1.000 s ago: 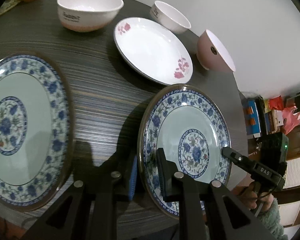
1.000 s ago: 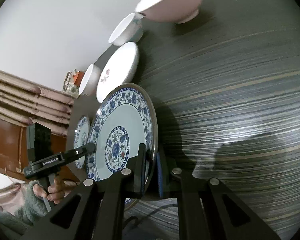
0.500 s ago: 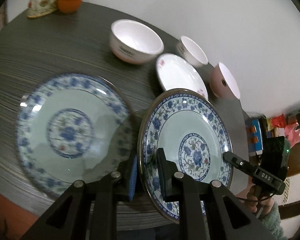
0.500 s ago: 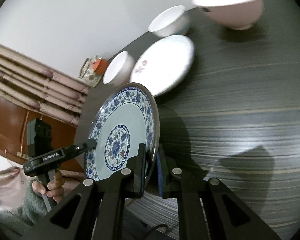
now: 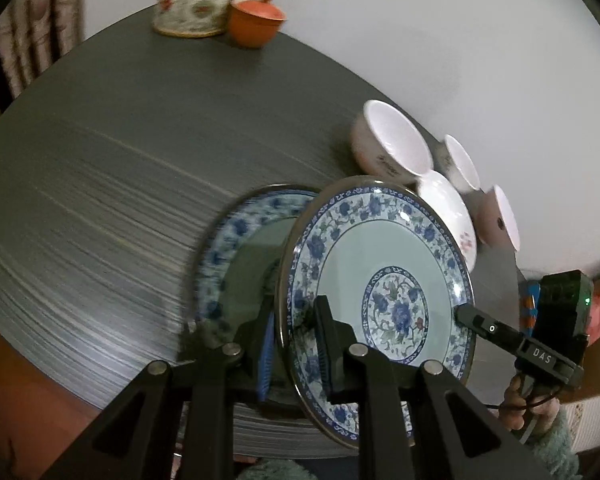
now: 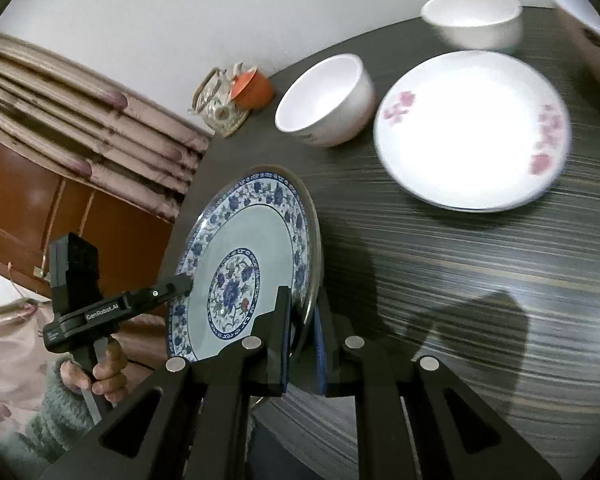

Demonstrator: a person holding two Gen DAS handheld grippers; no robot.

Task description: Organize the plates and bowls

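Left wrist view: left tongs and right tongs both clamp the rim of one blue-flowered plate, held tilted above a matching plate lying on the dark striped surface just beyond them.

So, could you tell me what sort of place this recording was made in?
Most likely a home dining area: a round dark wood-grain table set with crockery, a floral teapot by the wall, and pleated curtains above a brown wooden cabinet.
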